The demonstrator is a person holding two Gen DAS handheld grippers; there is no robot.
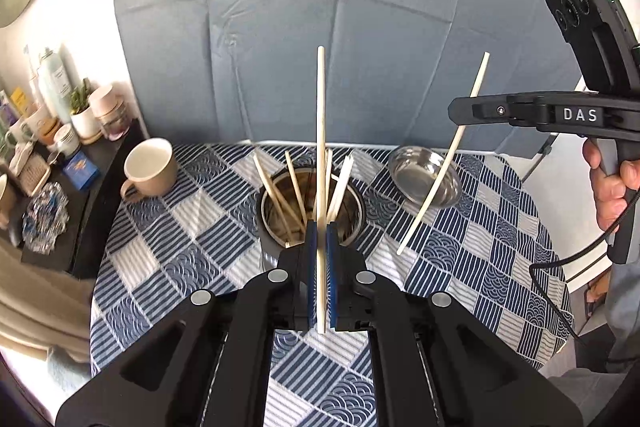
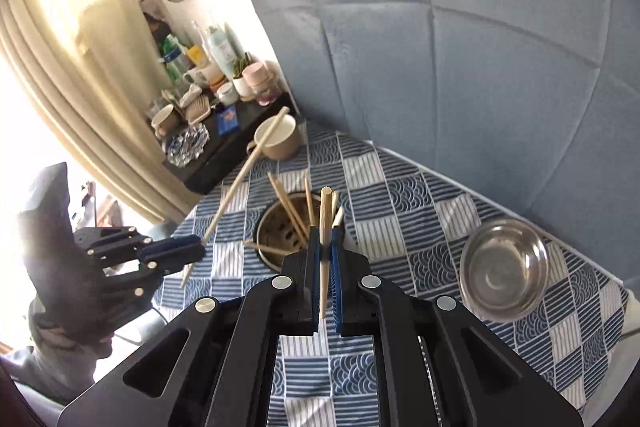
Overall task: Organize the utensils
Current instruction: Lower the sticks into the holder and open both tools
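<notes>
The left gripper squeezes one chopstick, and the right gripper squeezes another chopstick, both up above the metal cup full of sticks. The black fingers hide the cup's near edge. The sticks' bottom ends inside the cup are hard to see.
</notes>
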